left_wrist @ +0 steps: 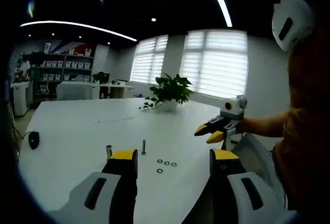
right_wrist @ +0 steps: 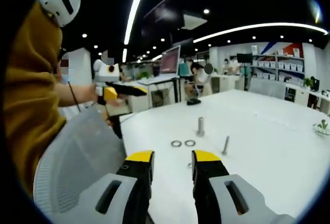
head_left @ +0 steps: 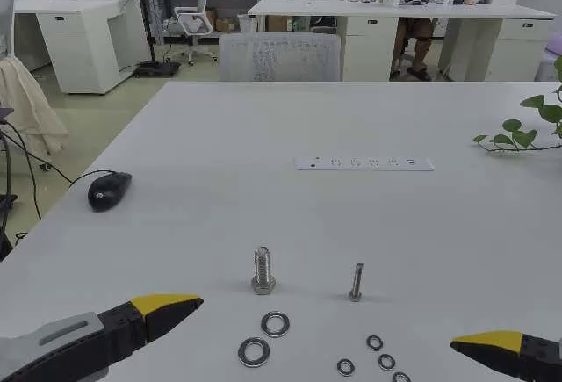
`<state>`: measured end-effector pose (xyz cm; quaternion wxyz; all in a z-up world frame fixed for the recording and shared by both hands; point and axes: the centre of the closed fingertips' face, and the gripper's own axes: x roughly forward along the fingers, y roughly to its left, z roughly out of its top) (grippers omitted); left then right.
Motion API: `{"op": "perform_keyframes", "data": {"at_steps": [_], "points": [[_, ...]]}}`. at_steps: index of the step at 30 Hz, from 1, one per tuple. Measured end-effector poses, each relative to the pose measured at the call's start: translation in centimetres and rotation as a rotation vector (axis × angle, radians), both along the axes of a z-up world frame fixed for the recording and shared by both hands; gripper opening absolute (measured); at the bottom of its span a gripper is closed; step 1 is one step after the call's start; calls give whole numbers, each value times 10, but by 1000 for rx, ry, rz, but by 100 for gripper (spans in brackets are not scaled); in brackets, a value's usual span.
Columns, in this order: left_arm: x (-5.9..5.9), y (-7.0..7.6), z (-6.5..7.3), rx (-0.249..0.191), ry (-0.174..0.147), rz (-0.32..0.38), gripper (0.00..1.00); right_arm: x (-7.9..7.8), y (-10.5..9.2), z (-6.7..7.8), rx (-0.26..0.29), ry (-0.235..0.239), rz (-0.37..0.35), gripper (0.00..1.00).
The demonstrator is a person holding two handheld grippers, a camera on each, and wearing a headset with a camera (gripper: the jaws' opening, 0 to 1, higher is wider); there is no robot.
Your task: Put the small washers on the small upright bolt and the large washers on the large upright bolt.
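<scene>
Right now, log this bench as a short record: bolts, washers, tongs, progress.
large bolt: upright on the table, left of the small bolt, bare
small bolt: upright, bare
large washers: two, flat on the table before the large bolt
small washers: four, flat before the small bolt
left tongs: open, empty
right tongs: open, empty
progress: no washer on a bolt yet

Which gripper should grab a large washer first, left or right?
Left, probably. The left gripper sits just beside the two large washers and the large bolt; the right gripper is farther off, past the small washers.
</scene>
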<state>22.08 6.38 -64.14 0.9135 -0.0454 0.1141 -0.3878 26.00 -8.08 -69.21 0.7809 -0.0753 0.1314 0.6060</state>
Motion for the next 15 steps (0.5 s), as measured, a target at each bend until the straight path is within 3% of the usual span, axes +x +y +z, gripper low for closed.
{"op": "perform_keyframes", "data": {"at_steps": [5, 15], "points": [[-2, -2, -12, 21, 32, -7, 55, -4, 0, -4, -15, 3, 3, 31], [2, -7, -10, 13, 26, -27, 55, 6, -5, 3, -16, -19, -10, 31]]}}
